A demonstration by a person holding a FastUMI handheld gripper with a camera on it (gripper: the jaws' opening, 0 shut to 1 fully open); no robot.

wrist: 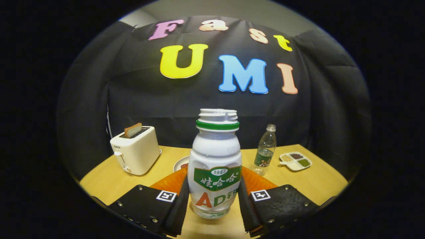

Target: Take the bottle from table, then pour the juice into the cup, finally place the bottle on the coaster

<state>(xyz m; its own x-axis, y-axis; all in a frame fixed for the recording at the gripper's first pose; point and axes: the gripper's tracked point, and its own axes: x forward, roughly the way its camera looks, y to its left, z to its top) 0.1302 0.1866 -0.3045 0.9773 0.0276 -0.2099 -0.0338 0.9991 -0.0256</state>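
Observation:
A white bottle [215, 166] with a green neck ring and a green and orange label stands upright between my fingers, its mouth uncapped. My gripper [212, 202] is shut on the bottle's lower body, one pad pressing on each side. The bottle's base is at or just above the wooden table [315, 182]; I cannot tell if it touches. A flat orange ribbed thing [166, 182], perhaps the coaster, lies just behind the bottle and shows on both sides of it. The bottle and my fingers hide its middle.
A white toaster [136, 154] with a slice of toast in it stands at the back left. A white plate [181, 162] peeks out behind the orange thing. A clear water bottle [265, 149] and a small divided dish of grains [295, 161] sit at the back right.

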